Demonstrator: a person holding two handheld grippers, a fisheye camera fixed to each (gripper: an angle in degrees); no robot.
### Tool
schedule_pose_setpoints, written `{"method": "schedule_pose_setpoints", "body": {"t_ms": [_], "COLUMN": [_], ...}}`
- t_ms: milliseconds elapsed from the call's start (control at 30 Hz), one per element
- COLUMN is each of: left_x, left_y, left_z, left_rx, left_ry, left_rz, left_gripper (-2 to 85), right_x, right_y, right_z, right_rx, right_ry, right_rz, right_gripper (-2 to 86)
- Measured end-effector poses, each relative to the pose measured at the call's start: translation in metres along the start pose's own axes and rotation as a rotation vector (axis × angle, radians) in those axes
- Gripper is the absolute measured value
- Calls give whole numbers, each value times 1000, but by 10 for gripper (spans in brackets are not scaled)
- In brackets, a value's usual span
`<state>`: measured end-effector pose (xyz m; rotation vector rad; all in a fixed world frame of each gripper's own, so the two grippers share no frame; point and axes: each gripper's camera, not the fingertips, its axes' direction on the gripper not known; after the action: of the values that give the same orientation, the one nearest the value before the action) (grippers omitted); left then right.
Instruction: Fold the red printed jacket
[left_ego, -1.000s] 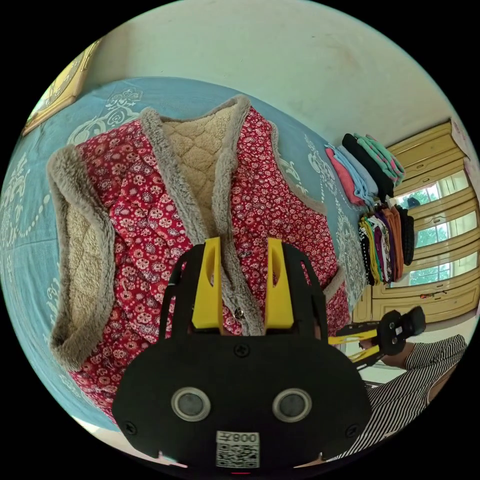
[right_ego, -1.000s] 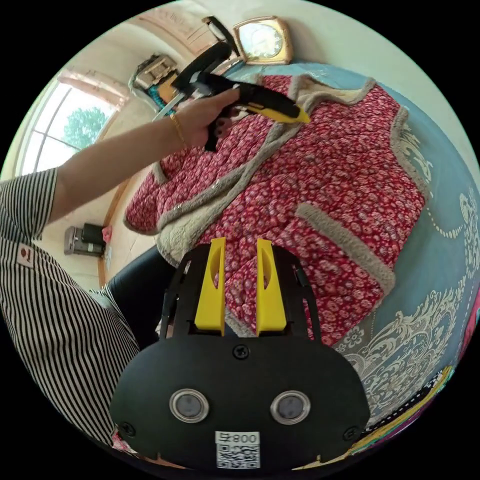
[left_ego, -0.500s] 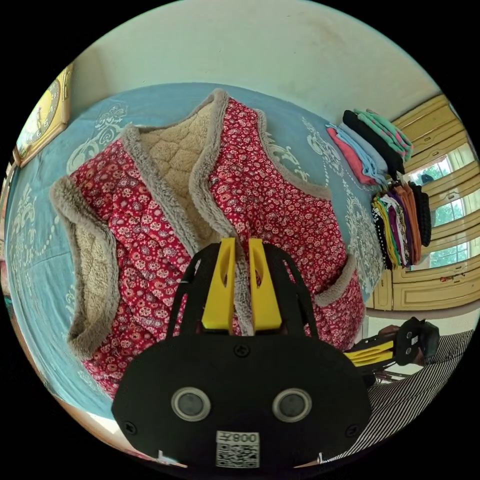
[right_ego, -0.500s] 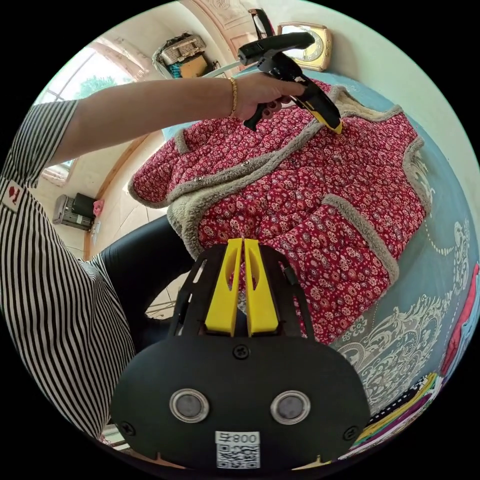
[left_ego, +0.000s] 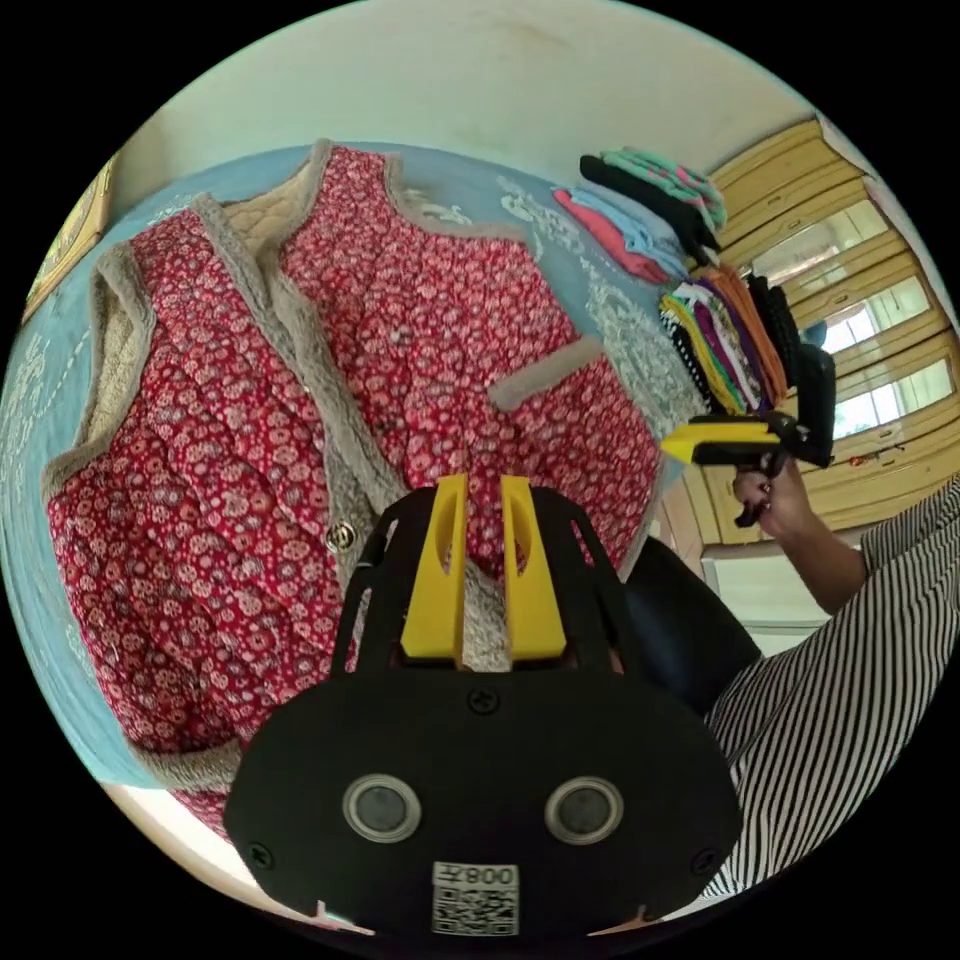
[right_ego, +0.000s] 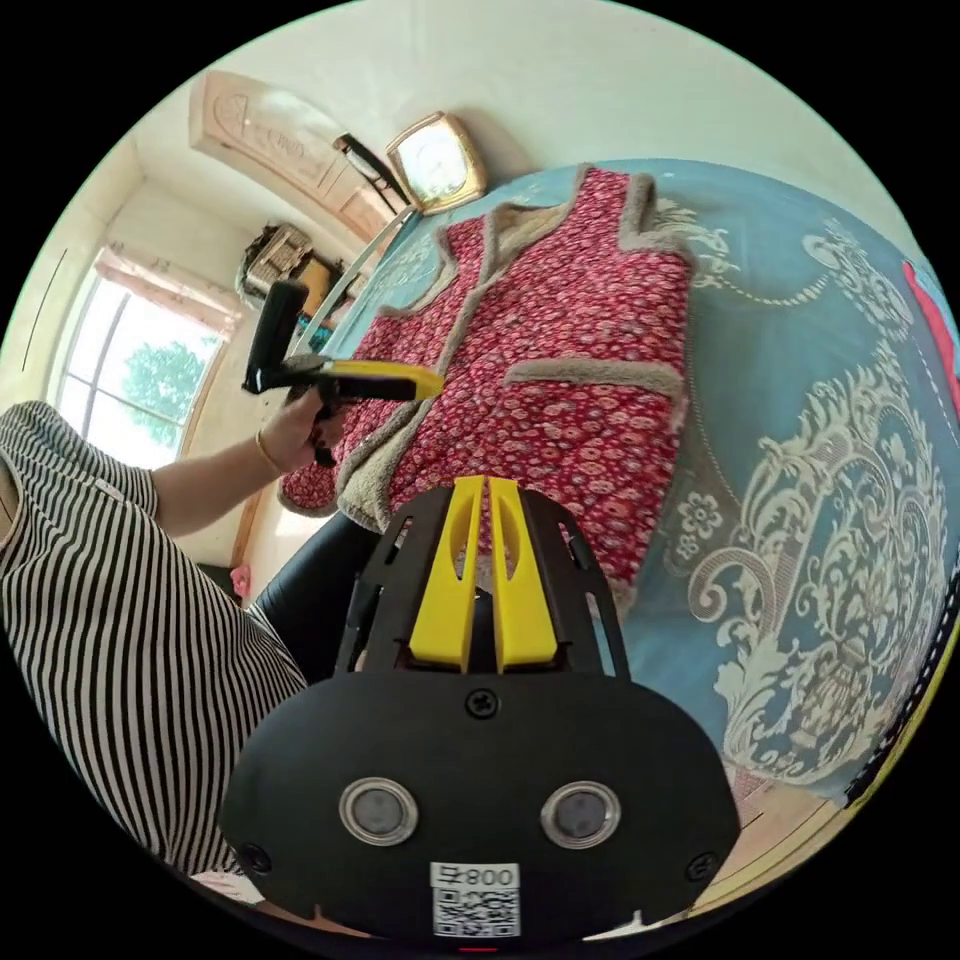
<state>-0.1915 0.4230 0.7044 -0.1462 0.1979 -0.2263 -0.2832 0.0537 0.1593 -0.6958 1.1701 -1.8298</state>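
Both front panels of the red printed jacket (left_ego: 330, 400) now lie closed over each other, where half a second ago the fleece lining stood exposed between them. It lies flat on the blue bedspread (right_ego: 830, 480), its hem hanging over the near edge of the bed beside the person's striped sleeve (right_ego: 110, 620).

Half a second ago the left tool (left_ego: 483, 560) pinched the fleece front trim and the right tool (right_ego: 480, 570) was down at the hem. Now both are lifted clear of the cloth. In the left gripper view the left tool's jaws sit close together with a narrow gap, holding nothing. In the right gripper view the right tool's jaws are nearly touching and empty.

Judging from this, the front is closed and smoothed, and the fold itself has not yet begun.
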Motion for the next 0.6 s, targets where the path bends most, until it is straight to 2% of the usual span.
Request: {"method": "schedule_pose_setpoints", "body": {"t_ms": [33, 67, 133, 200, 300, 400, 467, 500, 600], "left_x": [7, 12, 12, 16, 32, 42, 49, 51, 63], "left_y": [7, 13, 14, 9, -1, -14, -19, -19, -13], "left_z": [16, 23, 17, 4, -21, -14, 14, 17, 7], "left_rx": [-93, -101, -72, -45, 62, 34, -108, -106, -88], "left_ry": [-58, -87, -42, -12, -23, -63, -121, -124, -147], "left_rz": [3, 10, -49, -57, 0, 34, 56, 61, 78], "left_gripper": [44, 36, 26, 14, 7, 4, 2, 2, 2], "right_x": [15, 31, 56, 69, 47, 29, 31, 33, 21], "right_y": [10, 19, 27, 29, 18, -5, -22, -25, -25], "right_z": [-7, -6, 20, 19, 1, -1, 37, 51, 67], "right_rx": [42, 58, -55, -4, 29, 68, -57, -118, -113], "right_ry": [29, 72, 99, -26, 72, 147, 284, 300, 357], "right_rz": [49, 109, 160, 247, 167, 81, 46, 37, -24], "right_gripper": [5, 3, 2, 2, 1, 1, 2, 2, 2]}}
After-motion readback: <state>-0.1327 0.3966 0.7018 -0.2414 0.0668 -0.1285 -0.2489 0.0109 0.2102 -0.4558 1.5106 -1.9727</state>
